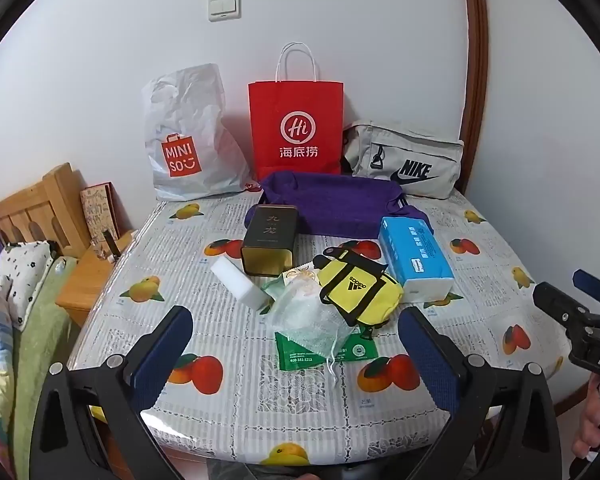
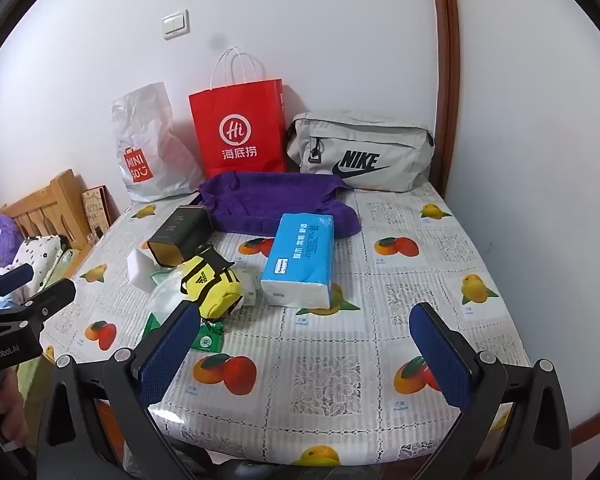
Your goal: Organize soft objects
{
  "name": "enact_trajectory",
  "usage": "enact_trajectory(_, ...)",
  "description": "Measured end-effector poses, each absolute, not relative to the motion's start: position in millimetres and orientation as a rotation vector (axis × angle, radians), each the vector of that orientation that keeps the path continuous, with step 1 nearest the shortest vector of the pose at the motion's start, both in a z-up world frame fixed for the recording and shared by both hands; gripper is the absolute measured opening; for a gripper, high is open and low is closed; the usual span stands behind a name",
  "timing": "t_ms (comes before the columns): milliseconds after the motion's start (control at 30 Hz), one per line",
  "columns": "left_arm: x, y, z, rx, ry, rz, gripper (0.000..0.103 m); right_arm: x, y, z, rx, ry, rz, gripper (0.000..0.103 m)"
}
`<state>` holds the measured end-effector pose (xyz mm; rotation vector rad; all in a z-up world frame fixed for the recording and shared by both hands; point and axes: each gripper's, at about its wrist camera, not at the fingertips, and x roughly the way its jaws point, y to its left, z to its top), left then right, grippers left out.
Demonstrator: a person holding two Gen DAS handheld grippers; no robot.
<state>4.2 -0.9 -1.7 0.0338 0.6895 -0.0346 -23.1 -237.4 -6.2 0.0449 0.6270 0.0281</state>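
The bench [image 1: 228, 412] has a fruit cloth; on it lie a purple towel [image 1: 332, 204], a tissue pack [image 1: 416, 264], a yellow pouch [image 1: 360, 292], a dark tin [image 1: 270, 242], a white sponge [image 1: 244, 284]; bags stand behind.

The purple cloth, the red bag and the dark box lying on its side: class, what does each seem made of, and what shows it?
Purple cloth: looks like terry towelling, matte and fuzzy, slumped in soft folds.
Red bag: probably paper, matte, standing stiff with sharp creases and twisted white cord handles.
Dark box: possibly tin; crisp rim and a gold, slightly shiny inside.

Both claws [image 1: 300, 344] [image 2: 306, 340] wide open
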Motion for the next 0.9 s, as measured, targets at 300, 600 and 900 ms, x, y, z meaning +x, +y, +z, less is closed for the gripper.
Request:
enact_trajectory(300, 1.2, 4.9, -1.6, 0.007, 0.669, -0.041, 0.103, -28.6, -233.7, -4.7, 0.038, 0.623, 0.024, 0.103)
enact_trajectory(600, -2.0, 9.9, -4.7, 0.009, 0.666, -0.034, 0.103, -24.5, -235.4, -6.9, 0.041, 0.627, 0.023, 0.103)
enact_trajectory(900, -3.4, 10.5, -5.2, 0.011, 0.665, -0.037, 0.103, -26.8, -237.6, -5.3, 0.052, 0.622, 0.026, 0.103)
